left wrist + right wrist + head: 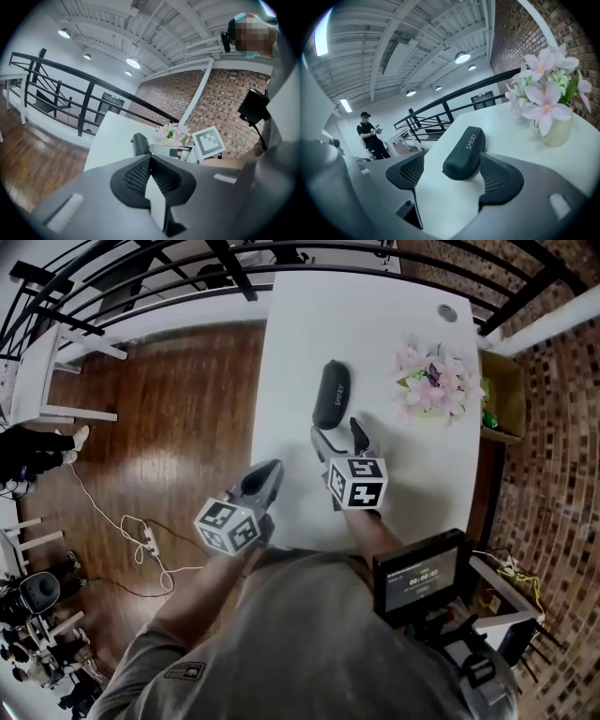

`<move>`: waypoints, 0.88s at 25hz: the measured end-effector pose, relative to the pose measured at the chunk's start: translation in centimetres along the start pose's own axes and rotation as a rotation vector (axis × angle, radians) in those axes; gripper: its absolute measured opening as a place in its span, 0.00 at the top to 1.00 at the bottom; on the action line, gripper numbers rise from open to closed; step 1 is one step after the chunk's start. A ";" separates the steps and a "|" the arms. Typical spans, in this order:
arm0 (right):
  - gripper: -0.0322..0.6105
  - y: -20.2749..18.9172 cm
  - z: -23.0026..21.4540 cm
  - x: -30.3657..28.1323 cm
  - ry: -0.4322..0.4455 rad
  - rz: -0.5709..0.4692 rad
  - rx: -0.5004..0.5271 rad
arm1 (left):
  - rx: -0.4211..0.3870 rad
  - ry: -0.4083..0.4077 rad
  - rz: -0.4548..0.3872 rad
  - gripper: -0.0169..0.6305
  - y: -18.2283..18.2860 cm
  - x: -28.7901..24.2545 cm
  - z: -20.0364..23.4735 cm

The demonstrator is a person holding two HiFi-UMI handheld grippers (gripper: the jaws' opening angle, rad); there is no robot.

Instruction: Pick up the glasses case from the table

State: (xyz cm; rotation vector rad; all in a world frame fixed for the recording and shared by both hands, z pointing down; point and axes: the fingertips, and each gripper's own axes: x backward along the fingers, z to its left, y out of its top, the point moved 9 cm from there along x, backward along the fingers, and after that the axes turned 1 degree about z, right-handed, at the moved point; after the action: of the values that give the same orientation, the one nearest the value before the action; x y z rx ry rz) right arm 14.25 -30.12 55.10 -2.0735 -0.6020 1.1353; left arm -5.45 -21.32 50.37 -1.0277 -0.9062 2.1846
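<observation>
The dark glasses case (331,395) lies lengthwise on the white table (300,324), near its middle. My right gripper (338,436) is just in front of the case's near end, and its jaws stand open. In the right gripper view the case (464,151) has its near end between the two mesh pads (407,171), and neither pad presses on it. My left gripper (270,472) hovers at the table's left edge, apart from the case, shut on nothing. In the left gripper view its tips (150,159) meet, with the case (139,143) beyond them.
A vase of pink flowers (433,381) stands to the right of the case. A cardboard box (506,395) sits past the table's right edge by the brick wall. Black railing runs behind the table. A cable (141,540) lies on the wooden floor at left.
</observation>
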 end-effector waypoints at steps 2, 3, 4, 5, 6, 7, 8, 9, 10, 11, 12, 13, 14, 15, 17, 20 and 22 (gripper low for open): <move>0.32 0.3 0.0 -1.4 -0.009 0.007 0.003 | 0.012 0.023 0.004 0.97 -0.2 0.5 0.3; 0.30 0.6 -0.1 -2.1 -0.015 0.010 0.007 | 0.017 0.032 0.005 0.97 -0.3 0.7 0.5; 0.28 0.8 -0.2 -2.7 -0.023 0.012 0.010 | 0.022 0.040 0.006 0.97 -0.4 0.9 0.6; 0.27 1.0 -0.3 -3.3 -0.033 0.014 0.013 | 0.026 0.047 0.006 0.97 -0.5 1.1 0.7; 0.25 1.2 -0.5 -3.9 -0.045 0.015 0.015 | 0.030 0.053 0.006 0.97 -0.5 1.3 0.8; 0.24 1.5 -0.7 -4.3 -0.059 0.017 0.017 | 0.034 0.060 0.006 0.97 -0.5 1.6 0.9; 0.23 1.7 -0.9 -4.8 -0.073 0.018 0.020 | 0.038 0.067 0.004 0.97 -0.5 1.8 1.0; 0.23 1.9 -1.2 -5.3 -0.087 0.021 0.024 | 0.042 0.073 0.002 0.97 -0.5 2.0 1.1; 0.23 2.1 -1.5 -5.7 -0.100 0.026 0.027 | 0.046 0.080 -0.001 0.97 -0.5 2.1 1.2; 0.23 2.2 -1.8 -6.2 -0.112 0.032 0.028 | 0.050 0.085 -0.003 0.97 -0.5 2.3 1.3; 0.23 2.4 -2.1 -6.6 -0.121 0.038 0.028 | 0.053 0.090 -0.006 0.97 -0.5 2.4 1.4; 0.23 2.6 -2.4 -6.9 -0.130 0.045 0.026 | 0.055 0.095 -0.009 0.97 -0.5 2.5 1.5; 0.23 2.8 -2.7 -7.3 -0.136 0.052 0.022 | 0.058 0.099 -0.013 0.97 -0.5 2.6 1.5; 0.23 3.0 -2.9 -7.6 -0.140 0.062 0.016 | 0.061 0.103 -0.016 0.97 -0.4 2.8 1.6; 0.23 3.2 -3.2 -8.2 -0.144 0.096 0.002 | 0.068 0.110 -0.021 0.97 -0.4 3.1 1.8; 0.24 3.1 -3.3 -9.0 -0.130 0.144 -0.014 | 0.078 0.115 -0.025 0.97 -0.5 3.4 2.0; 0.27 3.1 -3.0 -9.4 -0.113 0.161 -0.010 | 0.083 0.114 -0.027 0.97 -0.5 3.5 2.2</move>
State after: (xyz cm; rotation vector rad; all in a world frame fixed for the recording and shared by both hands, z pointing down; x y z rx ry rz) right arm 12.25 -39.50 59.00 -2.1073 -0.5016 1.3503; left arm -9.04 -19.22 50.27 -1.0819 -0.7671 2.1002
